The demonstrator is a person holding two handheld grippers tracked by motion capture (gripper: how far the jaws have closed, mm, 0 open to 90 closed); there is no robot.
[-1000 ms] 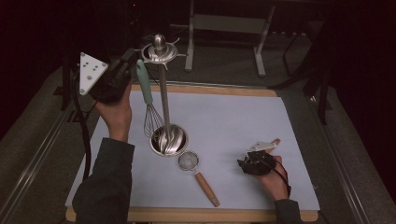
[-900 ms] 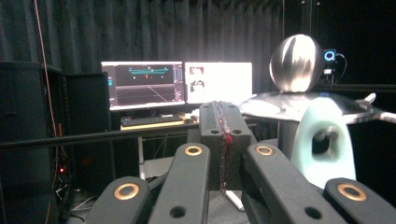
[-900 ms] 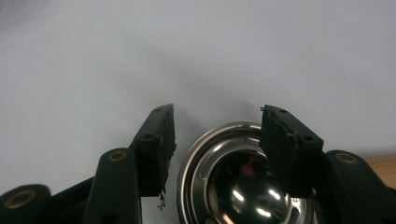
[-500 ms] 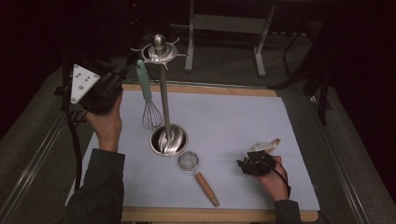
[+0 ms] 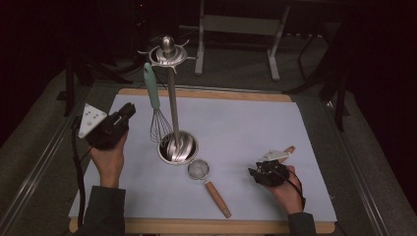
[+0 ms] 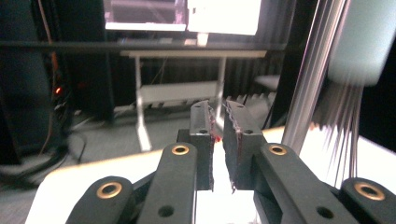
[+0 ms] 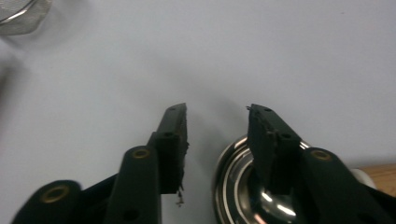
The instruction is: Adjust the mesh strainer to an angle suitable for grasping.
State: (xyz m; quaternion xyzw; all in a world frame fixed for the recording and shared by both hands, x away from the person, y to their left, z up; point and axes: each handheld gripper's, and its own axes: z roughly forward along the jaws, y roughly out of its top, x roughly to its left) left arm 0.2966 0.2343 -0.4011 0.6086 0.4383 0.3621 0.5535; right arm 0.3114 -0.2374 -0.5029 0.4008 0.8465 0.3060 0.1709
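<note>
Whisk [image 5: 156, 105] hangs off the rack [image 5: 170, 98]. The left gripper [image 6: 218, 140], barely cracked, has just been opening, empty. The right gripper [image 7: 217, 140], just been closing, straddles a spoon bowl [image 7: 243, 196] (next to hang, I'd guess).

A polished metal stand [image 5: 170, 93] gleamed above its mirror-bright round base [image 5: 178, 147], beside a wire whisk [image 5: 156, 110] with a matt pale-green plastic handle. A fine metal-mesh strainer [image 5: 198, 170] had a warm, smooth wooden handle. The mat [image 5: 255, 123] looked matt, pale and smooth. The left gripper [image 6: 217, 140] was matt black plastic with brass-coloured rivets.
</note>
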